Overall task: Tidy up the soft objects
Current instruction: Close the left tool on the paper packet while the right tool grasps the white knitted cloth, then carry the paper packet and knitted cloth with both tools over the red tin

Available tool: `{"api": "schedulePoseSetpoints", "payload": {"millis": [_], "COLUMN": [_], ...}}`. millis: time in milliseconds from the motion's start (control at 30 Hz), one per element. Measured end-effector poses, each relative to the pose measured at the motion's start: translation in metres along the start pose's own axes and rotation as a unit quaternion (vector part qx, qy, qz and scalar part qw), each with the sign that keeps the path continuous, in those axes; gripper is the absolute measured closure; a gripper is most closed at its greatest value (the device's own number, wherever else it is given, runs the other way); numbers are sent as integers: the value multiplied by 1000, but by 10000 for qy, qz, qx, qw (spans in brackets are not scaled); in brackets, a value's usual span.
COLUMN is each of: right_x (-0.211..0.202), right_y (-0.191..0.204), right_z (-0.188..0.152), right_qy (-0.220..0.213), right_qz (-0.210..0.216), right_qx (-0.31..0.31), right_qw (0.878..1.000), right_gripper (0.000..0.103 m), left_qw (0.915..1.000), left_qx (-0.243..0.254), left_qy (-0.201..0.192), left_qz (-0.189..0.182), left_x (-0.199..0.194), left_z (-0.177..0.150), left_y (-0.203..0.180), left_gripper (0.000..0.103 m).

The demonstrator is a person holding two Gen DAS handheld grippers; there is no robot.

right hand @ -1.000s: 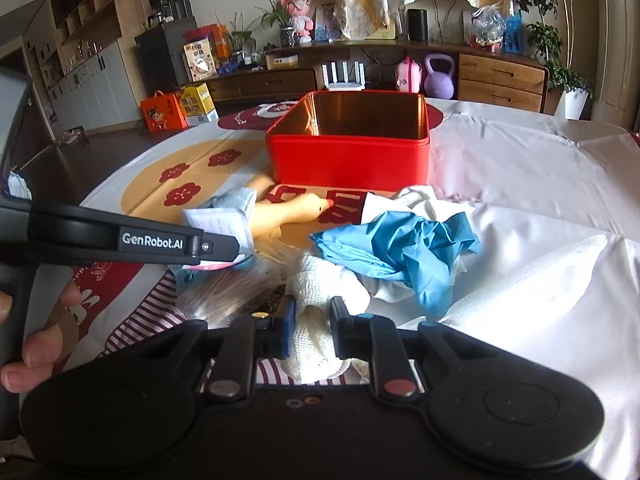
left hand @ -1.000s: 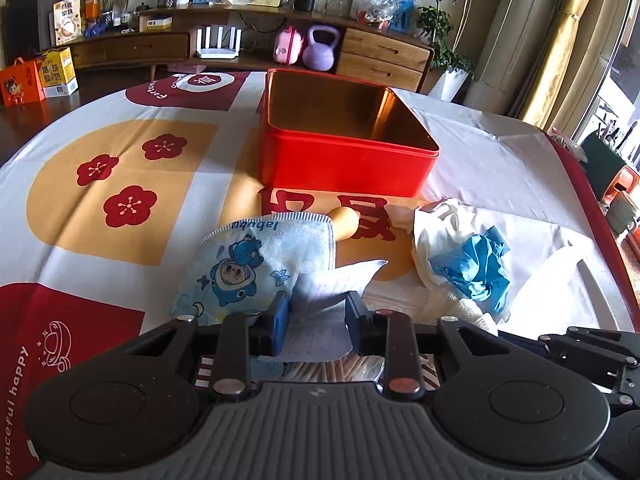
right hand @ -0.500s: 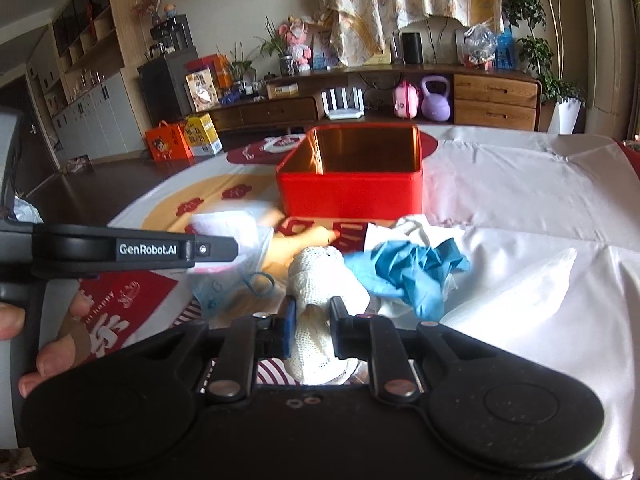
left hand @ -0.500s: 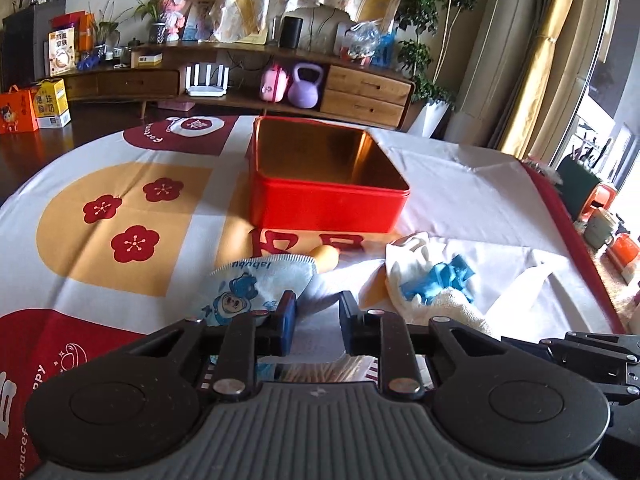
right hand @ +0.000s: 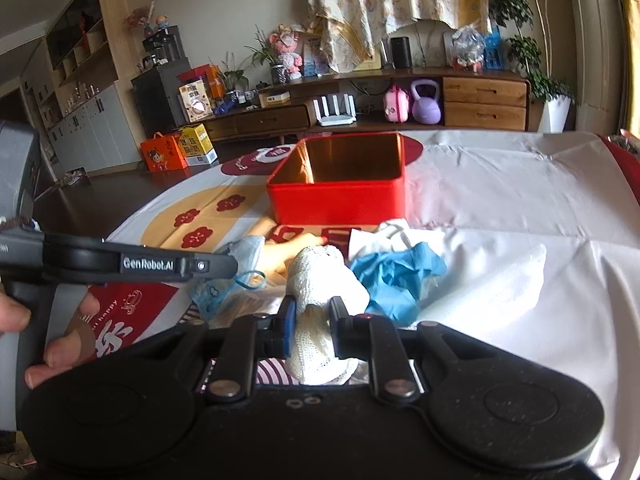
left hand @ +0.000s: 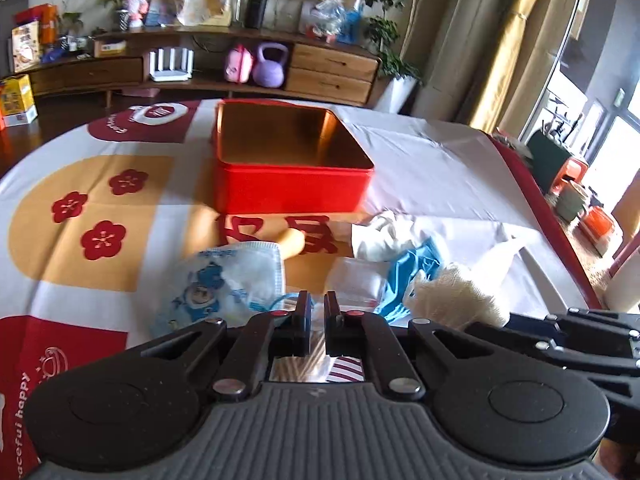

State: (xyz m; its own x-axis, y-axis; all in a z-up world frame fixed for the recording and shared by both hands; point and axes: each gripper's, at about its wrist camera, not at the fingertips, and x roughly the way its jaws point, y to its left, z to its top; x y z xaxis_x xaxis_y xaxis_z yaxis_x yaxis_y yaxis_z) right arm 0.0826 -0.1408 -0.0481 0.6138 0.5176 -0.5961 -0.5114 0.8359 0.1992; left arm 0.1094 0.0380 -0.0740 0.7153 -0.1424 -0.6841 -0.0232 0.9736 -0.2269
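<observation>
An open red tin box (left hand: 288, 184) (right hand: 340, 200) stands mid-table, empty inside. In front of it lie a child's face mask with a blue cartoon (left hand: 224, 280) (right hand: 240, 256), a blue glove (left hand: 412, 272) (right hand: 396, 276), white cloths (left hand: 384, 236) and a tan rubbery piece (left hand: 294, 242). My right gripper (right hand: 312, 316) is shut on a white gauze roll (right hand: 320, 280), lifted off the table; the roll also shows in the left wrist view (left hand: 456, 292). My left gripper (left hand: 316, 308) is shut and looks empty, above the mask's edge and a small white packet (left hand: 356, 284).
The table wears a white, orange and red cloth (left hand: 100, 208). A striped item (left hand: 344, 372) lies under the left gripper. A wooden sideboard (left hand: 240, 68) with a purple kettlebell stands beyond the table. White cloth folds (right hand: 500, 272) lie at right.
My left gripper has closed from holding a white packet to a narrow gap; the packet now lies on the table. The right gripper has lifted the gauze roll higher.
</observation>
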Motion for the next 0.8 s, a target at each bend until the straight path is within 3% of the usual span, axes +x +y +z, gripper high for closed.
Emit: {"api": "schedulePoseSetpoints", "payload": {"millis": [67,100,167,200,233,333,533,800], "right_x": [2,2,3,4,4,6,10,12], "right_y": [-3,-5,-8,-9,-10,-14,-20,-24], "right_z": [-3,-4,-6,-6,-6,-8,-11,-13], "right_qy": [35,42,55,55,57,80,159,225], "right_qz": [-3,-4,-8,-6,-5,-10,-2,-13], "right_qx": [73,93,126,143,159,201,260,313], "right_qw": [10000,9999,9999,9999,9999,9998,9995,9993], "right_gripper": [86,86,86,86,86,86,86,86], "left_qw": [9998,9996,9991,9988,9985,9968,9860,9837], "left_qx": [18,36,145,222,301,458,722,724], "left_qy": [121,198,271,275,271,371,1139,1404], "left_qz": [-125,-188,-305,-327,-365,-545,-976,-858], "left_x": [6,10,16,19,22,32,73,100], "left_z": [5,8,11,13,15,21,34,34], "left_y": [-1,-2,-4,-6,-7,-11,-14,-11], "left_gripper": [91,84,63,40,27,26,26,26]}}
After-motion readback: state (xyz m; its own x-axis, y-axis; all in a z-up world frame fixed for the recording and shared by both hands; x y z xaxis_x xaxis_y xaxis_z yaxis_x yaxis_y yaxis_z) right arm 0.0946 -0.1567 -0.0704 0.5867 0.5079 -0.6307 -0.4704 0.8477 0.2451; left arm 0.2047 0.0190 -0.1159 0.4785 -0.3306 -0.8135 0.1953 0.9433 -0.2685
